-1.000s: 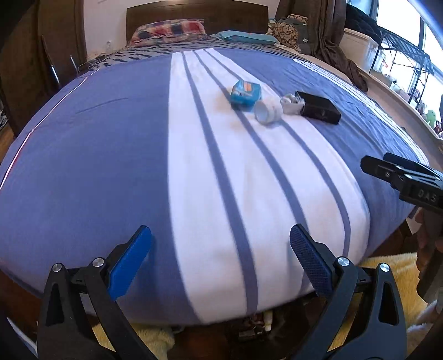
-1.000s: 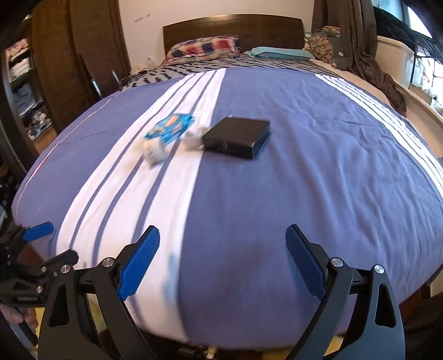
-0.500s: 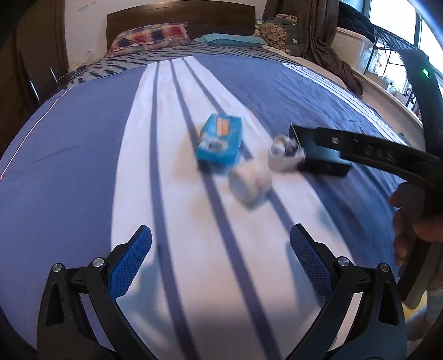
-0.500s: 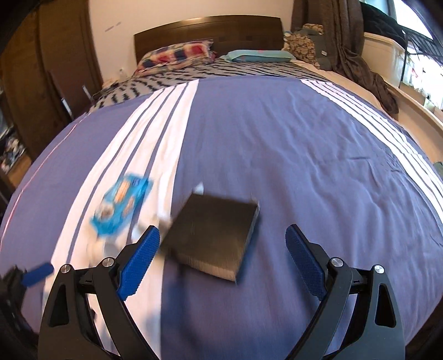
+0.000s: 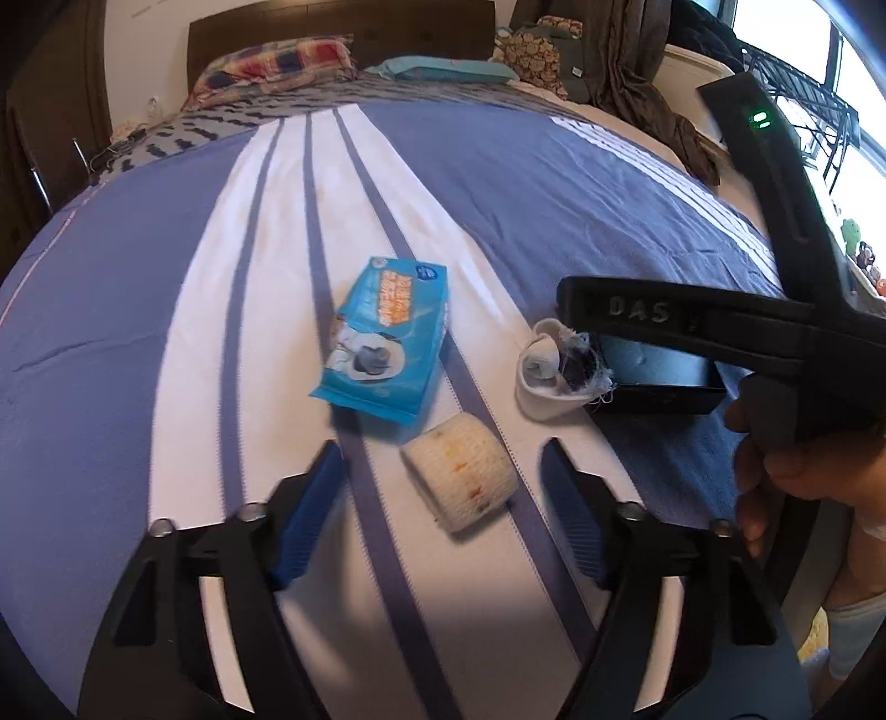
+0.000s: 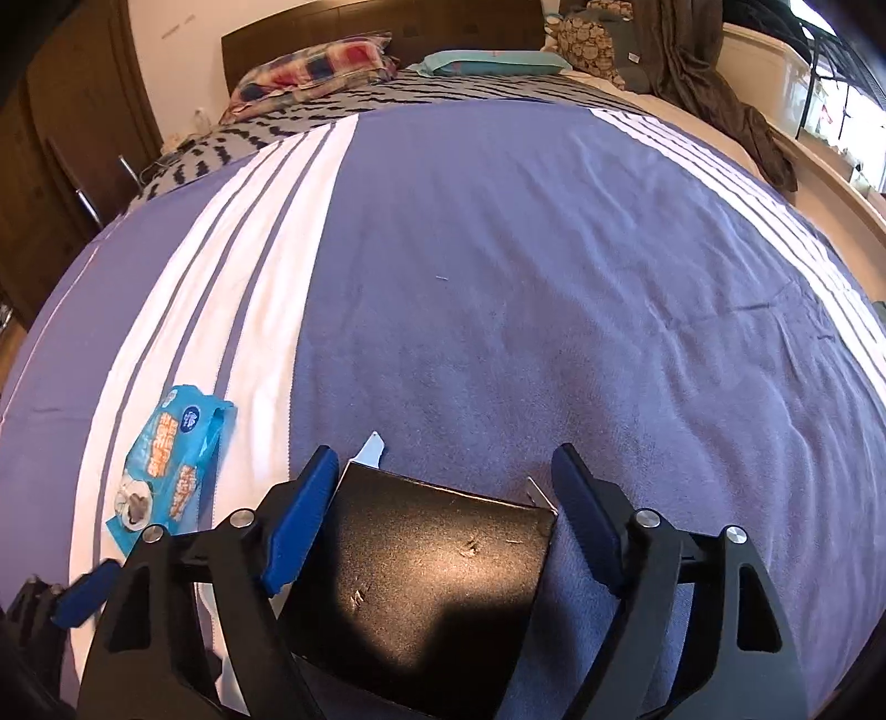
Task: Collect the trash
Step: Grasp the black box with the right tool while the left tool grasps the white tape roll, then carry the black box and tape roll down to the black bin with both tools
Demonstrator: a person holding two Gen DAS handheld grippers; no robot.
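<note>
On the striped bed cover lie a blue wipes packet point(image 5: 387, 346), a white bandage roll point(image 5: 459, 473), a small white cup of scraps point(image 5: 556, 368) and a black box point(image 5: 659, 376). My left gripper point(image 5: 443, 509) is open, its blue pads on either side of the bandage roll, not touching it. In the right wrist view my right gripper point(image 6: 443, 518) is open with its pads astride the black box point(image 6: 421, 581); the wipes packet point(image 6: 166, 459) lies to its left. The right gripper's body point(image 5: 692, 327) crosses the left wrist view over the box.
The bed point(image 6: 554, 277) stretches back to pillows point(image 6: 315, 72) and a dark headboard point(image 6: 387, 27). Dark clothing point(image 6: 720, 94) is heaped at the far right edge. A wardrobe point(image 6: 55, 138) stands at the left.
Both grippers have moved forward over the bed. The left one has come up to the bandage roll; the right one now straddles the black box. Both stay open.
</note>
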